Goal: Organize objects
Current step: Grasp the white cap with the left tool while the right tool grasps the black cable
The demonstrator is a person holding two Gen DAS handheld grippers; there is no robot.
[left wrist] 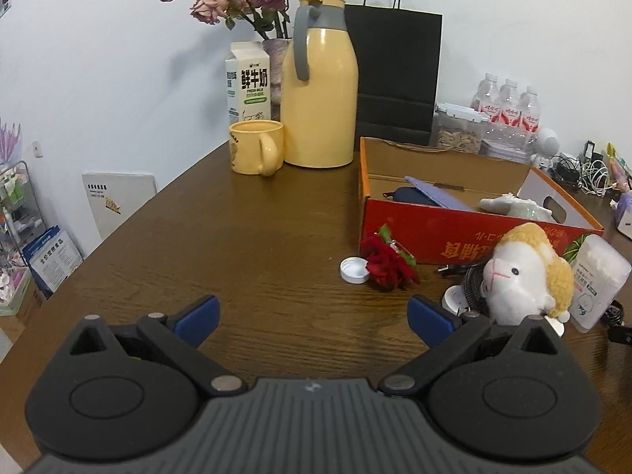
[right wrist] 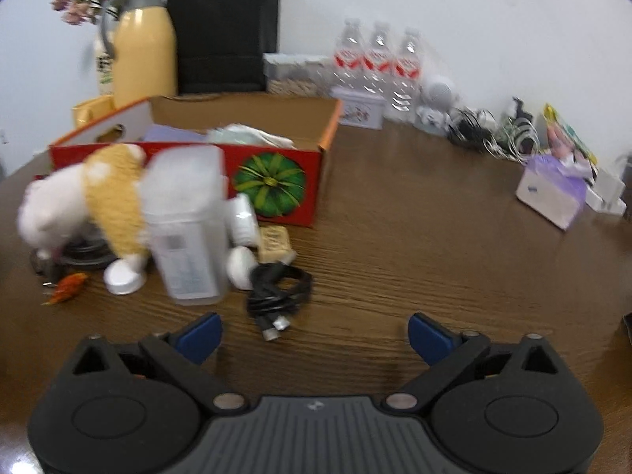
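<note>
Two grippers, the left gripper (left wrist: 314, 322) and the right gripper (right wrist: 315, 333), hang over the brown wooden table (left wrist: 245, 237) with jaws wide and nothing held. Loose things, like the fluffy white and yellow toy sheep (left wrist: 527, 274), wait beside the red cardboard box (left wrist: 466, 237), probably their home. Bare table lies ahead of both grippers.

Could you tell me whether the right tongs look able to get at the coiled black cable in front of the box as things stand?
Probably yes. The right tongs are open and empty, and the black cable lies on bare table just ahead of them, slightly left. Only the clear plastic container stands close beside it.
</note>
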